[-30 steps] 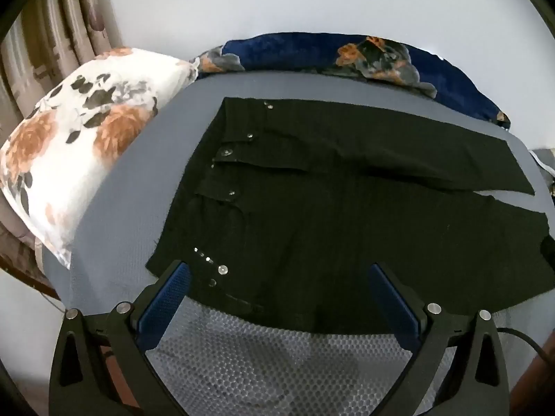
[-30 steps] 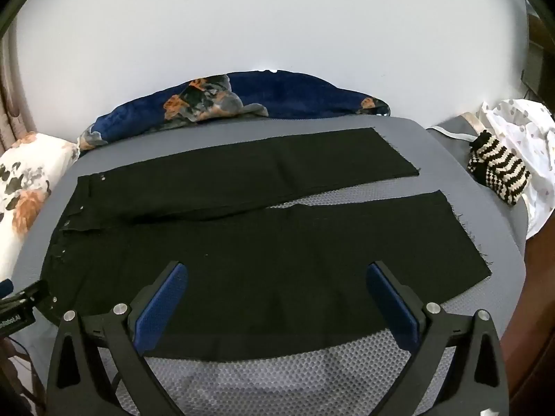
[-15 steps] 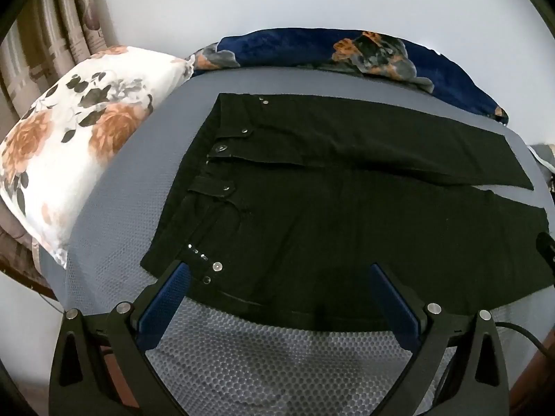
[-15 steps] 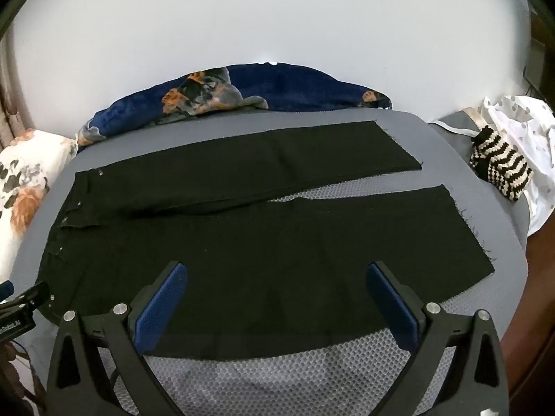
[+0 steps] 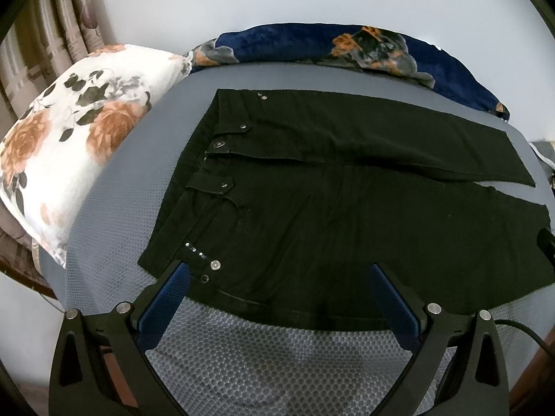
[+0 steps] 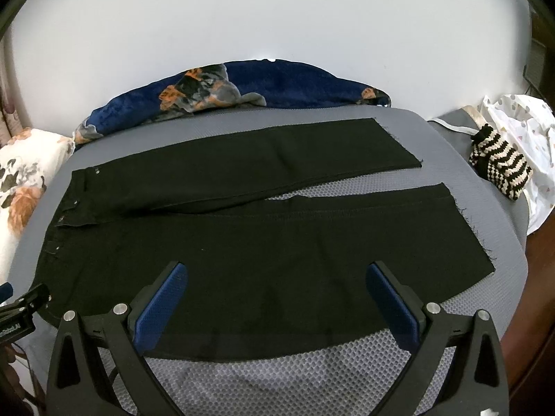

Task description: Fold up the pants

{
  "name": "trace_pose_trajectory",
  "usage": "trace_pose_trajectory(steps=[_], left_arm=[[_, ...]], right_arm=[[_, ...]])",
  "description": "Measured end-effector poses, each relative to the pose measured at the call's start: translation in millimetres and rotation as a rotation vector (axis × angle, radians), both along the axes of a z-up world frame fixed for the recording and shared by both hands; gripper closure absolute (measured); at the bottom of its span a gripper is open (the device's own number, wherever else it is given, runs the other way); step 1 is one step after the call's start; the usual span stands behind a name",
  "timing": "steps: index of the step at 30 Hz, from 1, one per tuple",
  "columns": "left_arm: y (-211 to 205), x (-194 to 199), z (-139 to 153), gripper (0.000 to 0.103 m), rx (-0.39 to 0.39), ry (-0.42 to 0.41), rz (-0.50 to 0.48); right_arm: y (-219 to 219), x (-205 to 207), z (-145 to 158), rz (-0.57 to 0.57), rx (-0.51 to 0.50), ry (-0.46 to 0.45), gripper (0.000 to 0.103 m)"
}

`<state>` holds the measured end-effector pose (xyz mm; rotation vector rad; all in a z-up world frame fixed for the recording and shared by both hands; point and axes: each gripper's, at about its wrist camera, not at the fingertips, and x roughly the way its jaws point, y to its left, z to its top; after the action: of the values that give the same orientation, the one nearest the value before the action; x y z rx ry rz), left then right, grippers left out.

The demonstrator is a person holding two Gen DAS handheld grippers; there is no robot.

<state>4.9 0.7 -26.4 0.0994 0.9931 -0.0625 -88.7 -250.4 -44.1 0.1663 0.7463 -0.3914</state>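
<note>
So the black pants (image 5: 347,215) are laid flat on a grey mesh-covered bed (image 5: 270,360), waistband toward the floral pillow (image 5: 73,145), legs slightly parted toward the other end. They look like denim-ish fabric: soft and floppy, a bit heavy, and it'll drape rather than hold shape. I'd pinch the near waistband corner (image 5: 156,263) and the near leg's frayed hem (image 6: 464,235). The left gripper (image 5: 277,280) and right gripper (image 6: 277,277) are both spread wide, holding nothing. No readable brand on the pants; some tiny lettering on the other gripper's body is too small to read.
</note>
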Motion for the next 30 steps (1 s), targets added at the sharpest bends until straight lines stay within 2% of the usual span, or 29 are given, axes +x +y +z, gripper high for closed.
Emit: trace_pose_trajectory(steps=[30], left_arm=[[5.0,7.3,-3.8,0.002,0.001,0.011,0.016]], right_arm=[[1.1,5.6,0.8,0.005,-0.013,0.016,0.0]])
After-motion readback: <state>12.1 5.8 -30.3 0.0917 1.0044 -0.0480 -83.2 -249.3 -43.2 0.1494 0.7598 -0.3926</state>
